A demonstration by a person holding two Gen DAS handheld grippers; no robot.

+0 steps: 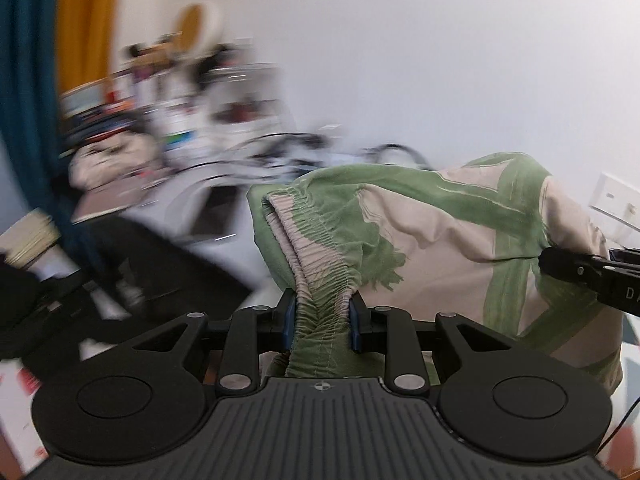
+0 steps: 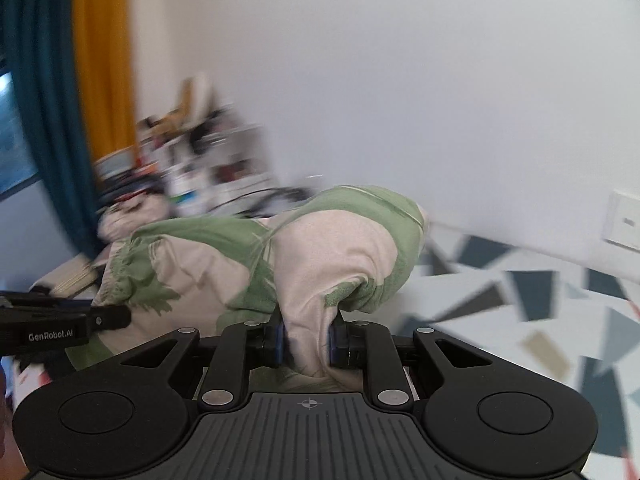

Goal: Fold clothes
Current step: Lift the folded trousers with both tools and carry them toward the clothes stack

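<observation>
A green and beige patterned garment [image 1: 452,232] with a gathered elastic waistband [image 1: 320,280] hangs in the air between both grippers. My left gripper [image 1: 323,322] is shut on the waistband, whose bunched cloth fills the gap between the blue pads. My right gripper [image 2: 306,340] is shut on a beige fold of the same garment [image 2: 320,248]. The right gripper's black body [image 1: 592,276] shows at the right edge of the left wrist view. In the right wrist view, the left gripper's black body [image 2: 60,320] reaches in from the left, against the cloth.
A blurred, cluttered shelf [image 1: 188,92] stands at the back left beside teal and yellow curtains [image 2: 72,80]. A plain white wall [image 2: 400,80] fills the background, with a wall switch plate [image 2: 626,220] at right. Below right lies a surface with a blue and grey geometric pattern [image 2: 520,292].
</observation>
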